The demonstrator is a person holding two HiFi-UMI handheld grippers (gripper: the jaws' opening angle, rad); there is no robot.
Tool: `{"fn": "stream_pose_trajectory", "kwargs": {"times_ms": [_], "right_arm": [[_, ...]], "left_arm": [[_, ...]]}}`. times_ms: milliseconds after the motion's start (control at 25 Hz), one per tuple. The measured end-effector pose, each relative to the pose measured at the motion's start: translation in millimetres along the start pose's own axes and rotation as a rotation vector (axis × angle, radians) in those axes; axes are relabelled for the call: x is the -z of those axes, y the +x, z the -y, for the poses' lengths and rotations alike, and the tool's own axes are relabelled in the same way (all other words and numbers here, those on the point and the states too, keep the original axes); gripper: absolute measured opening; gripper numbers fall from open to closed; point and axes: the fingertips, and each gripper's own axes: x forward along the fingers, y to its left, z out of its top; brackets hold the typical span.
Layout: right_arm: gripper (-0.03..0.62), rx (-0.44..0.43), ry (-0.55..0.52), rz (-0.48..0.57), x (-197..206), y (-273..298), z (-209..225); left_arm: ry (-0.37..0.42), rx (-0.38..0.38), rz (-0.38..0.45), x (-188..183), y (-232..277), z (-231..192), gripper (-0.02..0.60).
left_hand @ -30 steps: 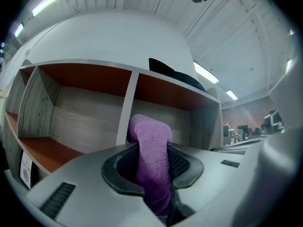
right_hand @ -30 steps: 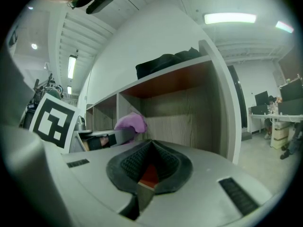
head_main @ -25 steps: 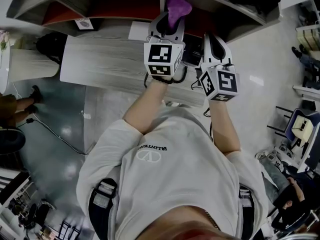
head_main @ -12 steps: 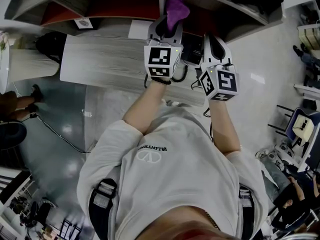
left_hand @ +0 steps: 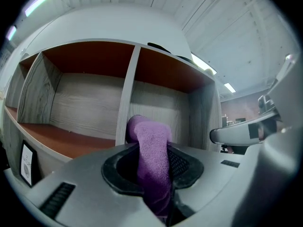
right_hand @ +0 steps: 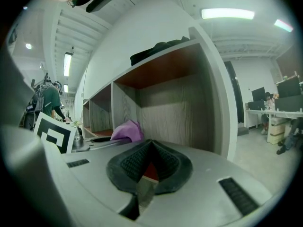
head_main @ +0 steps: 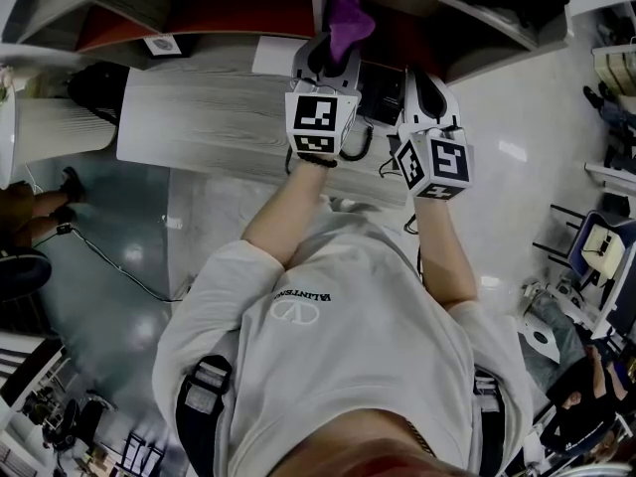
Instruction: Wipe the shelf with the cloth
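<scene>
A purple cloth [head_main: 348,20] sticks out of my left gripper [head_main: 328,56], which is shut on it at the mouth of the right shelf compartment. In the left gripper view the cloth [left_hand: 152,150] fills the gap between the jaws, and its free end stands in front of the shelf's upright divider [left_hand: 125,103]. The shelf [head_main: 229,13] has grey wood walls and a red-brown floor. My right gripper [head_main: 422,79] hangs just right of the left one, shut with nothing held, and faces the shelf's right end wall [right_hand: 215,93]. From it the cloth [right_hand: 127,130] shows to the left.
A grey wood tabletop [head_main: 199,117] runs below the shelf, with a white sheet [head_main: 270,58] and a small label card [head_main: 161,45] near the shelf front. Dark fabric [right_hand: 156,48] lies on top of the shelf. Chairs [head_main: 601,251] and people stand off to the right.
The left gripper and the cloth have edged slightly left along the shelf front. The right gripper has hardly moved.
</scene>
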Motion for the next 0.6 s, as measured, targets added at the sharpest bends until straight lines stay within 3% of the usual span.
{"fn": "stream_pose_trajectory", "kwargs": {"times_ms": [600], "right_arm": [[0.002,0.005,0.009,-0.045,32.2,9.7,10.6]], "left_arm": [[-0.004,-0.014,-0.032,30.4,1.4,-4.4,0.103]]}}
